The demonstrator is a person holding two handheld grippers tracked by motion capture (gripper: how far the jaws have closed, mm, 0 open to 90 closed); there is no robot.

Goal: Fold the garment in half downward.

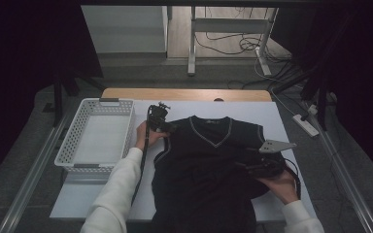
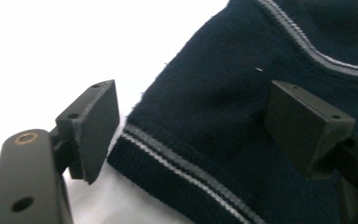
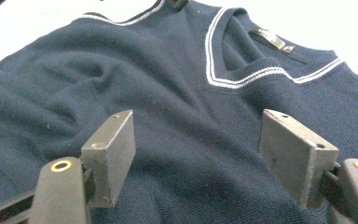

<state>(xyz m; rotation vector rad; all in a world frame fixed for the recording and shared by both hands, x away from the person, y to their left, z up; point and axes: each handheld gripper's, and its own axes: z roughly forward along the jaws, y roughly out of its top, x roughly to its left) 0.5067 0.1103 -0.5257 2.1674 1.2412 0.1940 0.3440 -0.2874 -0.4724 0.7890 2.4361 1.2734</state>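
Lying flat on the white table, a dark navy vest with a striped V-neck has its neckline toward the far edge and its hem hanging off the near one, a layout that suits folding or smoothing. Just left of the vest sits a white basket, probably where it will end up. The left gripper hovers at the vest's left shoulder with its jaws wide, straddling the striped armhole edge without pinching it, so a grab at that corner looks prepared. The right gripper rests over the vest's right side, jaws also wide above the knit, nothing clamped; whether its pads brush the cloth is hard to tell in the dim high view.
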